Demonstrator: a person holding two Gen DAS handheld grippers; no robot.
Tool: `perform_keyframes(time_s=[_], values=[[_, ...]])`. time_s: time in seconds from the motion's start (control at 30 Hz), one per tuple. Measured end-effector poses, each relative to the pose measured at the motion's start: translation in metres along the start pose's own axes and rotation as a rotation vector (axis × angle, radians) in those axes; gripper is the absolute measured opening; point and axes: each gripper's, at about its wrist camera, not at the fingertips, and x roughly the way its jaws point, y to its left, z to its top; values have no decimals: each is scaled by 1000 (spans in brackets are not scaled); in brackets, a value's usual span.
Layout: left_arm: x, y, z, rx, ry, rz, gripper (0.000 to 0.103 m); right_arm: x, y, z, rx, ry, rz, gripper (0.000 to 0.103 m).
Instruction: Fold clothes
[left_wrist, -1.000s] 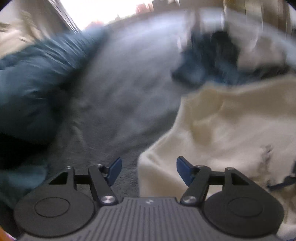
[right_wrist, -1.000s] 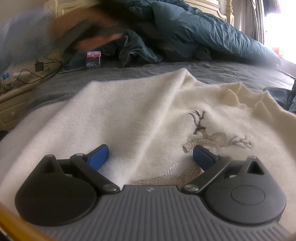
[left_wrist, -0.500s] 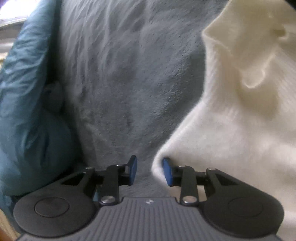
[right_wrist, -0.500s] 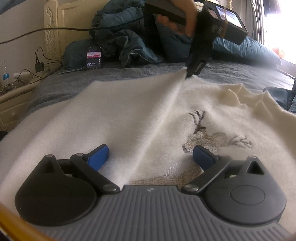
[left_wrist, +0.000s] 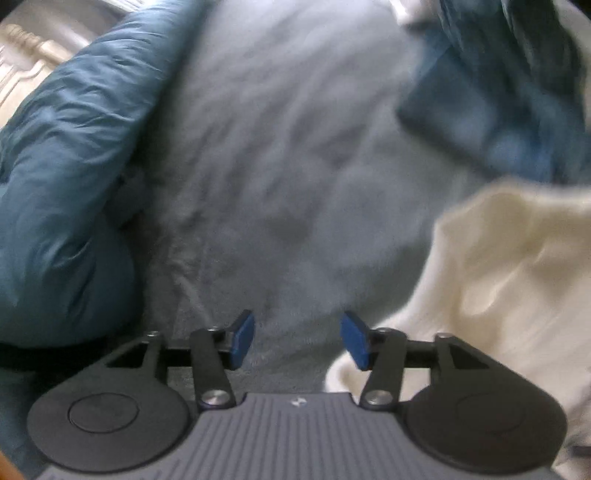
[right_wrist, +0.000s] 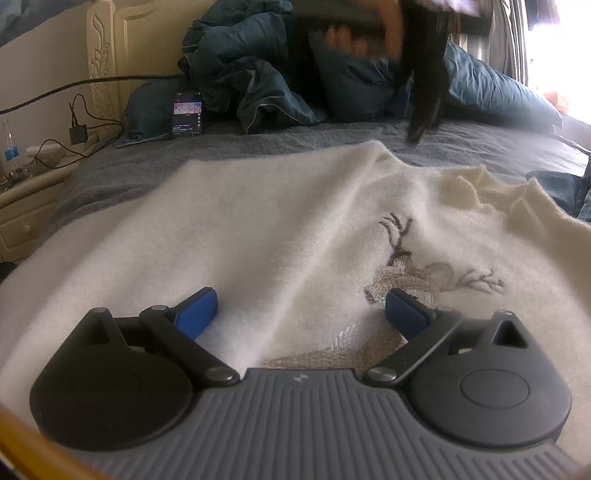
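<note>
A cream sweater with an embroidered deer lies spread on the grey bed sheet. My right gripper rests low over its near part, open, with only the flat knit between its blue pads. My left gripper hangs over bare grey sheet, its jaws opening with nothing between them. The sweater's edge lies just to its right. In the right wrist view the left gripper appears blurred, held by a hand, just above the sweater's far corner.
A teal duvet is heaped along the far side of the bed, also teal duvet. A blue garment lies beyond the sweater. A lit phone leans at the headboard; a nightstand with cables stands at the left.
The left gripper, nearly closed at the sweater's far corner half a second ago, has widened and pulled up and away from it. The corner lies on the bed. The right gripper has not moved.
</note>
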Motion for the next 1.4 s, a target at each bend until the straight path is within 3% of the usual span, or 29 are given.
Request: perform_keyframes(time_s=[0.07,0.1,0.13,0.17,0.27,0.33,0.4,0.53,0.63,0.7,0.8,0.9,1.0,1.07,1.13,1.2,1.3,1.4], values=[[-20,8,-11,4,-57,30,54,0,0,0,0,0,0,99],[-25,9,-24,5,-86,27,46,1,-1,0,1,0,1,99],[-29,8,-38,-3,-119,17,16,1,-1,0,1,1,1,99],[-31,6,-55,-19,-151,17,0,1,-1,0,1,1,1,99],[-15,-15,-93,-14,-201,-33,1,2,-1,0,2,3,2,99],[9,-31,-105,21,-180,-84,1,2,-1,0,3,4,3,99],[39,-43,-110,16,-143,-55,1,2,-1,0,3,4,3,99],[67,-54,-94,-29,-238,3,0,2,-1,0,5,4,4,99],[70,-71,-82,50,-289,82,4,2,-2,0,10,4,7,99],[58,-66,-80,8,-317,99,7,1,-1,0,10,2,8,99],[18,-43,-97,-144,-392,31,18,0,-1,-1,9,-1,8,99],[-41,-37,-154,-211,-469,-41,21,-1,-2,0,13,-2,13,99],[-98,-50,-236,-252,-519,-125,25,-8,-6,3,39,-20,33,99],[-124,-62,-285,-251,-550,-161,34,-19,-10,7,73,-54,40,99],[-141,-72,-319,-241,-578,-168,38,-38,-13,12,110,-97,-11,99],[-154,-82,-337,-230,-589,-193,38,-68,-12,11,190,-133,-114,99],[-165,-92,-338,-201,-631,-249,44,-115,-11,8,316,-186,-275,99],[-176,-105,-312,-141,-689,-296,46,-167,-5,-13,418,-250,-442,99]])
